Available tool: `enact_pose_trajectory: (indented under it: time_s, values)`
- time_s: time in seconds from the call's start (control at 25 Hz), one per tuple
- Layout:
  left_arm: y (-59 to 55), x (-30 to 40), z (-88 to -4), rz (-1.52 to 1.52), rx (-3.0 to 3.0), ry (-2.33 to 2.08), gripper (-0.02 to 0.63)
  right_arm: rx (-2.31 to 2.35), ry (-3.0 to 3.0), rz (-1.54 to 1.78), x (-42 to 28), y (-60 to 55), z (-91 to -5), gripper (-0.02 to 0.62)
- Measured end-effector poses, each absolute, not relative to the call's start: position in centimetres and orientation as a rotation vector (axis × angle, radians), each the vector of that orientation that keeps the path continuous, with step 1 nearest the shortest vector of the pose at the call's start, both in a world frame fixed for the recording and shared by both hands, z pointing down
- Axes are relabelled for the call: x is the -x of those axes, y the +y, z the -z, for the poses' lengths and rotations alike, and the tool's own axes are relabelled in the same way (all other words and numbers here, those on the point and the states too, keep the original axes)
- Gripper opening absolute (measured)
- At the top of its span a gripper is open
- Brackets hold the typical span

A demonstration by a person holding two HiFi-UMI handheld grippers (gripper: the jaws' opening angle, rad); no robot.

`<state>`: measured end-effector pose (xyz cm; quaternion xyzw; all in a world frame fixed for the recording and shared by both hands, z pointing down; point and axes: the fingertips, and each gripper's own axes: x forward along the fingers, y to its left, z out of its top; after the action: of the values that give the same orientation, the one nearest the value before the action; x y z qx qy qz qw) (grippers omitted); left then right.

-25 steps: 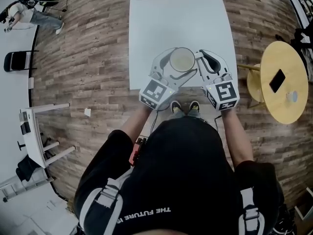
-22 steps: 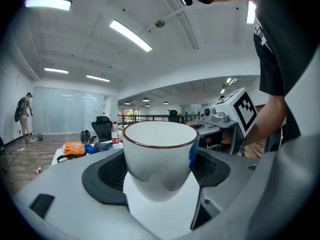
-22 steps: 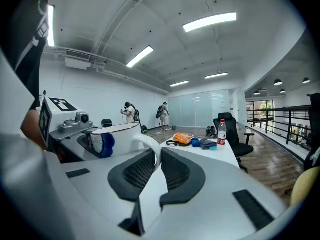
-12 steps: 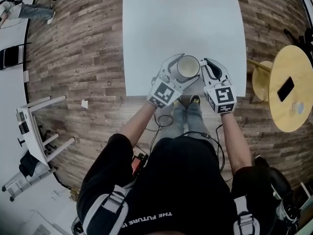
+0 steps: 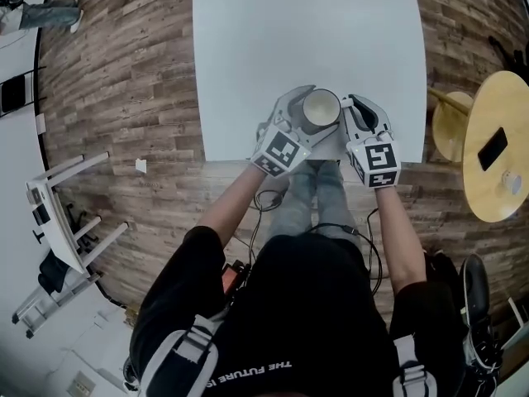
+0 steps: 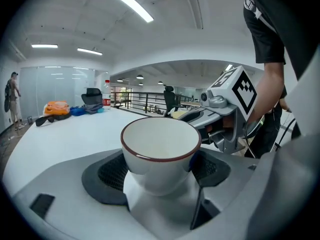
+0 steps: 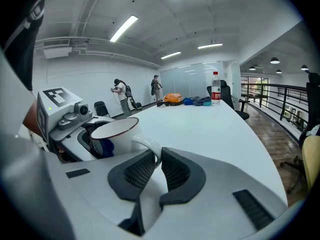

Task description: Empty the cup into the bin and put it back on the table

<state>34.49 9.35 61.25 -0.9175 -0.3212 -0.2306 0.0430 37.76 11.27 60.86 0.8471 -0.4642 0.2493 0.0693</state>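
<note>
A white cup (image 5: 321,108) with a dark red rim is upright and looks empty inside. My left gripper (image 5: 307,116) is shut on its body, dark pads (image 6: 114,170) pressing both sides of the cup (image 6: 160,151). From the right, my right gripper (image 5: 351,112) is shut on the cup's handle (image 7: 150,146), pinched between its pads (image 7: 139,170). In the right gripper view the cup (image 7: 116,134) is at left, with the left gripper (image 7: 65,118) behind it. Both hold it over the near edge of the white table (image 5: 306,40). Whether its base touches the table is hidden.
A round wooden side table (image 5: 496,184) carrying a dark phone (image 5: 492,147) stands to the right, with a stool (image 5: 450,126) beside it. White furniture (image 5: 58,213) is on the floor at left. A bottle (image 7: 215,95) and bags (image 7: 172,98) sit at the table's far end.
Both grippers have come down together with the cup toward the table's near edge. The grips on body and handle look unchanged.
</note>
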Motion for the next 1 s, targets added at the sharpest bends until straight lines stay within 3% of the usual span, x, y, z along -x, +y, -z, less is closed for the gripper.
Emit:
enact_pose_trajectory:
  time_s: [0.72,1.0]
  values:
    - [10.4,-34.1,-61.4,0.631,2.797,-0.988,0.377,-2.597,-1.395,-0.732,-37.2,12.5,-61.3,0.049]
    - [10.4,-33.8,-61.2,0.631,2.824,-0.944,0.377,-2.601,-1.366,-0.724,-36.5,13.8,-61.2,0.091]
